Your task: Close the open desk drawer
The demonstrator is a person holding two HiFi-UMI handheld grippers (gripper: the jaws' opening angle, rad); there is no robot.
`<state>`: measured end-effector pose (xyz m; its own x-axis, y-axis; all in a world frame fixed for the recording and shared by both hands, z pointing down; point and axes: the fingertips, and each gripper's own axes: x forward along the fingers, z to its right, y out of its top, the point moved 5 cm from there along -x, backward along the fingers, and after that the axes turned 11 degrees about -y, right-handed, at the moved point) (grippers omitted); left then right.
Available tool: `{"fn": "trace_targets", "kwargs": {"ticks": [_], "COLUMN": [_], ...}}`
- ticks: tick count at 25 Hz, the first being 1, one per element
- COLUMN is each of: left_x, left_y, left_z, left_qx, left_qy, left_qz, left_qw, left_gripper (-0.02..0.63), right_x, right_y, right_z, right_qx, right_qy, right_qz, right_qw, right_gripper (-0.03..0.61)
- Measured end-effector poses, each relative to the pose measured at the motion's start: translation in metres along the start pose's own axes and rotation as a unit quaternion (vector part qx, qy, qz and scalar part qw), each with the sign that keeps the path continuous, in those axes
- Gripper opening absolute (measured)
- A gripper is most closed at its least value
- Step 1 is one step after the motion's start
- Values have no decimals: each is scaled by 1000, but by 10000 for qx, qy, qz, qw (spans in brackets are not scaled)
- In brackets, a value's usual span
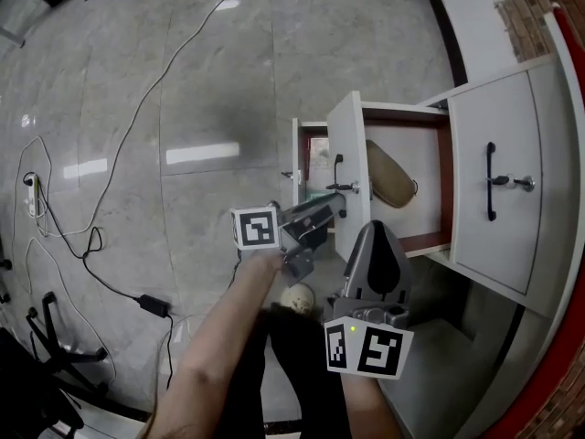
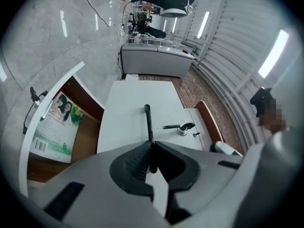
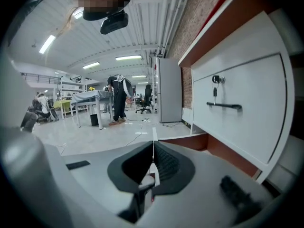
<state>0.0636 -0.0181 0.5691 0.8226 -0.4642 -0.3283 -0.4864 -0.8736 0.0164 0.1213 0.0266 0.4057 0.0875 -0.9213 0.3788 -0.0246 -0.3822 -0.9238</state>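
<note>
A white desk drawer [image 1: 347, 144] stands pulled out, with a tan pouch [image 1: 388, 176] lying inside it. My left gripper [image 1: 344, 194] is at the drawer's front. In the left gripper view that gripper [image 2: 151, 146] is shut on the black bar handle [image 2: 147, 120] of the white drawer front [image 2: 137, 103]; a key [image 2: 183, 126] sits in the lock beside it. My right gripper [image 1: 377, 234] hovers just in front of the open drawer. Its jaws [image 3: 153, 163] are shut with nothing between them.
Below, a second drawer [image 1: 297, 158] is open and holds a magazine [image 2: 57, 122]. The upper drawer front [image 3: 237, 113] is closed, with a handle [image 1: 491, 181] and key [image 1: 521, 183]. Cables [image 1: 119, 154] and a power adapter [image 1: 154, 305] lie on the floor at left.
</note>
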Motion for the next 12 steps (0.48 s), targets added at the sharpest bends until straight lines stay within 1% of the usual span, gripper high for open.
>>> {"fn": "trace_targets", "kwargs": {"ticks": [4, 8, 12], "left_x": [10, 13, 20], "left_y": [6, 6, -4], "left_z": [-1, -2, -4], "left_qx": [286, 244, 175], "left_qy": [123, 108, 155], "left_qz": [-86, -15, -75], "left_qw": [9995, 9996, 9997], "left_gripper": [30, 30, 29], "right_x": [2, -1, -5], "right_y": [4, 6, 7], "right_z": [7, 11, 8], "right_qx": [60, 27, 23], "right_qy": [-46, -101, -138], "right_qz": [19, 29, -17], "right_qw": [10000, 9999, 9999], "right_gripper": [14, 14, 12]}}
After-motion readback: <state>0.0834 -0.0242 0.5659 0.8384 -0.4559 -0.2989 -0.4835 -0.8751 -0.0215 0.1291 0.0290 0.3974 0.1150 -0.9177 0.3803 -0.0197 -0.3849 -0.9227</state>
